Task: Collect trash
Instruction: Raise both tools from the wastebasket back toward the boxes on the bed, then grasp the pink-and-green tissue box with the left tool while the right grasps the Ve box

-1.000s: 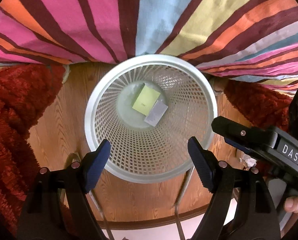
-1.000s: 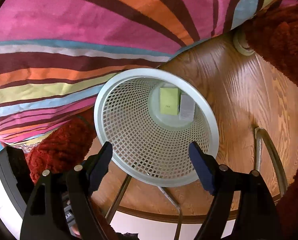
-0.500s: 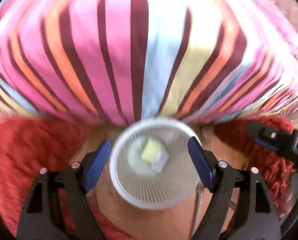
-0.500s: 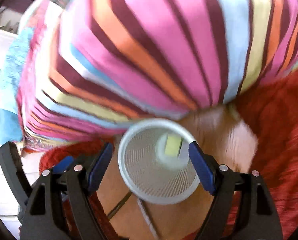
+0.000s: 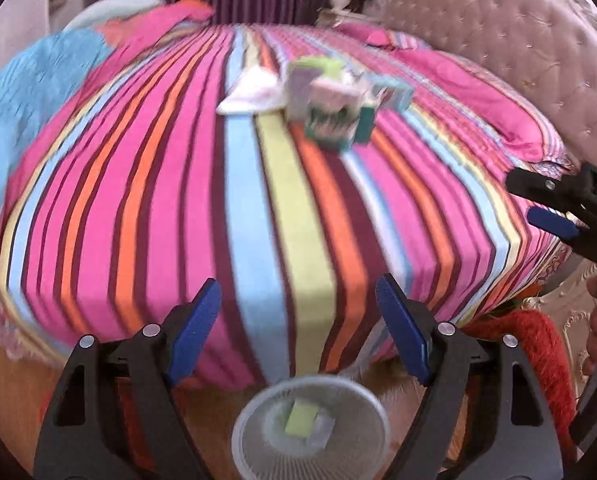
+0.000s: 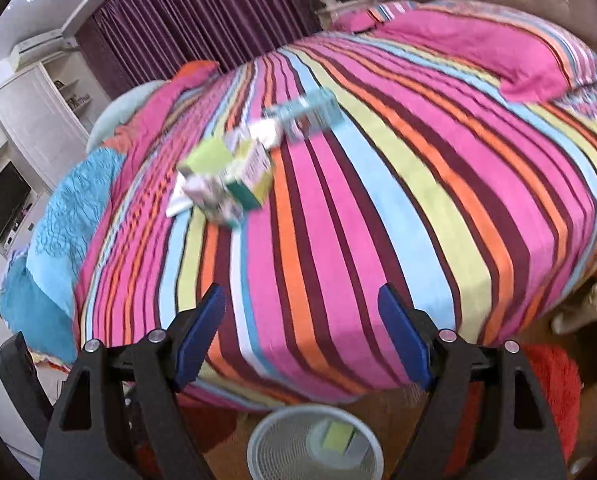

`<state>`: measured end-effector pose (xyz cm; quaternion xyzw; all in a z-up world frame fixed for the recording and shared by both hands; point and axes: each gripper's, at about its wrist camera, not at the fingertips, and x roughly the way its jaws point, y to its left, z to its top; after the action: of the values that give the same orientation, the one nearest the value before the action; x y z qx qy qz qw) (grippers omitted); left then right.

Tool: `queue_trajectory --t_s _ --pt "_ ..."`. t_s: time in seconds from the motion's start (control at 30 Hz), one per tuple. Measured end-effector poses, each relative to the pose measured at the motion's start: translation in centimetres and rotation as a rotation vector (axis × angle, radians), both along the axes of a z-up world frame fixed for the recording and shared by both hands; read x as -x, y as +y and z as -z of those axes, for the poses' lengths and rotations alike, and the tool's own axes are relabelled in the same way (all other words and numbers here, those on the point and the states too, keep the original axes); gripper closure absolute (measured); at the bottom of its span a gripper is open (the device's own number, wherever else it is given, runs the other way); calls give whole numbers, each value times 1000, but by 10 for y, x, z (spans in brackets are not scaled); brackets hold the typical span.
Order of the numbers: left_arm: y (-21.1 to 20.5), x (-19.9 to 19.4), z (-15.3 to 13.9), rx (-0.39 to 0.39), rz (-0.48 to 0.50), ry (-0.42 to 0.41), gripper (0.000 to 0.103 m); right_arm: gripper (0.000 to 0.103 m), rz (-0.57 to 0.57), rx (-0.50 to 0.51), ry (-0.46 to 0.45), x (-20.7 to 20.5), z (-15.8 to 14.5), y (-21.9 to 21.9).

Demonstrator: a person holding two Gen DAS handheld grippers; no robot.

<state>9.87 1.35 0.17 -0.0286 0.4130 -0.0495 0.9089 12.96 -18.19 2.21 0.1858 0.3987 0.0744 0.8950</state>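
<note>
A white mesh wastebasket [image 5: 310, 428] [image 6: 314, 444] stands on the wood floor at the foot of the bed, low in both views. A yellow-green box [image 5: 301, 416] [image 6: 339, 434] and a grey one lie inside it. Blurred cartons [image 5: 330, 100] [image 6: 226, 176] and a white paper [image 5: 254, 92] lie on the striped bedspread [image 5: 258, 200] [image 6: 378, 200], far ahead of both grippers. My left gripper [image 5: 298, 320] is open and empty above the basket. My right gripper [image 6: 300, 328] is open and empty too; it also shows at the right edge of the left wrist view.
A blue blanket [image 5: 30, 92] [image 6: 54, 232] lies on the bed's left side, pink pillows [image 6: 478, 48] by the tufted headboard [image 5: 518, 40]. Red shaggy rug [image 5: 530, 344] [image 6: 554, 392] flanks the basket. Purple curtains, white cabinets and a television [image 6: 2, 204] stand beyond.
Both grippers rose from just over the basket and tilted up. The basket shrank to the bottom edge, and the bed top with its cartons came into view. Jaws kept the same width.
</note>
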Motion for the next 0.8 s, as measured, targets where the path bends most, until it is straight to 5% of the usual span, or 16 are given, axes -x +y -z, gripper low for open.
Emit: queue_trajectory --t_s 0.27,0.8 --pt "-14 -48 -10 -22 52 -87 25 28 -56 16 -38 -36 -13 12" --pt "-24 -133 10 2 101 -79 25 28 -131 56 22 -112 -1 35"
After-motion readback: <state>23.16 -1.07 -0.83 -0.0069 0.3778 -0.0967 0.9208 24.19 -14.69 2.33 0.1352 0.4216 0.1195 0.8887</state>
